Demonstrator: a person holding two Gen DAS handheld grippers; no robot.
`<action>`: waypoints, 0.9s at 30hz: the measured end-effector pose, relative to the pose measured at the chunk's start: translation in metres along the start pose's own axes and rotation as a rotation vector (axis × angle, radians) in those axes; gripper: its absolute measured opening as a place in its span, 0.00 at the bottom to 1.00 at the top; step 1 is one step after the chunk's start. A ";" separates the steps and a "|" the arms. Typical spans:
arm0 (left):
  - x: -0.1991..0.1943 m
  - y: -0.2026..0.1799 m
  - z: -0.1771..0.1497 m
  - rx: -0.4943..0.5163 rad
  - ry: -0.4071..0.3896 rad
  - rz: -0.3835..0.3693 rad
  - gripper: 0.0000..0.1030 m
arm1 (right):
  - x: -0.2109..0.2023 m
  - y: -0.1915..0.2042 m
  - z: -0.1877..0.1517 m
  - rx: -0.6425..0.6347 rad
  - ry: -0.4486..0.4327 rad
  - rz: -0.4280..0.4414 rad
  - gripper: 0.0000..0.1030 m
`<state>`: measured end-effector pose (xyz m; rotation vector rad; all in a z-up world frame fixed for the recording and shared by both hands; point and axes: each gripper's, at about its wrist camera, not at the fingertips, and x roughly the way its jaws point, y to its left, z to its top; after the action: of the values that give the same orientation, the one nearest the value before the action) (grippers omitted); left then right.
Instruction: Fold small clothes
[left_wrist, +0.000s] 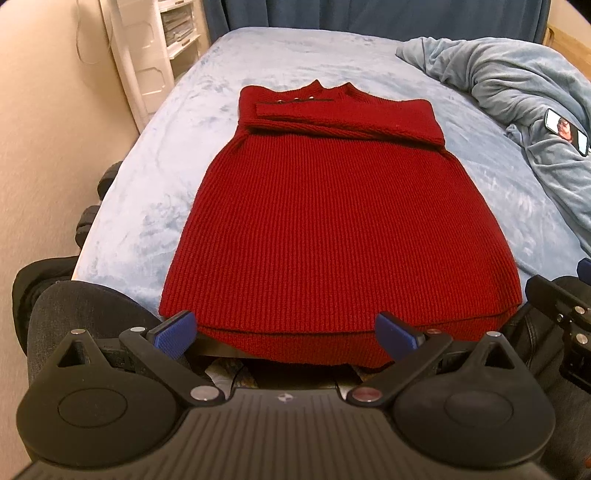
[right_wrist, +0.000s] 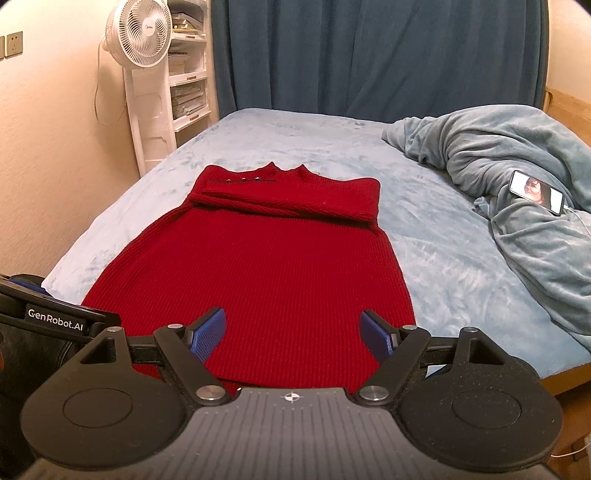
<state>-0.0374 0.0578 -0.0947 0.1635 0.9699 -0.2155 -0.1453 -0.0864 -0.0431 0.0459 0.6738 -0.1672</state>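
A red knit sweater dress (left_wrist: 325, 221) lies flat on the light blue bed (left_wrist: 155, 177), neck at the far end, both sleeves folded across the chest. Its hem hangs a little over the near bed edge. My left gripper (left_wrist: 286, 334) is open and empty, hovering at the hem, its blue pads (left_wrist: 175, 332) wide apart. My right gripper (right_wrist: 293, 334) is open and empty above the hem's right part of the dress (right_wrist: 258, 266). The left gripper's body (right_wrist: 55, 317) shows at the left edge of the right wrist view.
A crumpled grey-blue blanket (right_wrist: 517, 184) lies at the bed's right with a lit phone (right_wrist: 535, 192) on it. A white standing fan (right_wrist: 140, 74) and shelves (right_wrist: 188, 74) stand at the left wall. Dark blue curtains (right_wrist: 369, 55) hang behind the bed.
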 end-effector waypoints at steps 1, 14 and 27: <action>0.000 0.000 0.000 0.001 0.001 0.000 1.00 | 0.000 0.000 0.000 -0.001 0.001 0.001 0.78; 0.004 0.002 0.000 0.002 0.015 -0.002 1.00 | 0.003 -0.001 -0.002 0.008 0.017 0.004 0.79; 0.012 0.002 0.000 0.005 0.042 -0.006 1.00 | 0.008 -0.004 -0.004 0.018 0.043 0.012 0.79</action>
<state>-0.0305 0.0583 -0.1046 0.1704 1.0116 -0.2208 -0.1424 -0.0909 -0.0516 0.0712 0.7149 -0.1615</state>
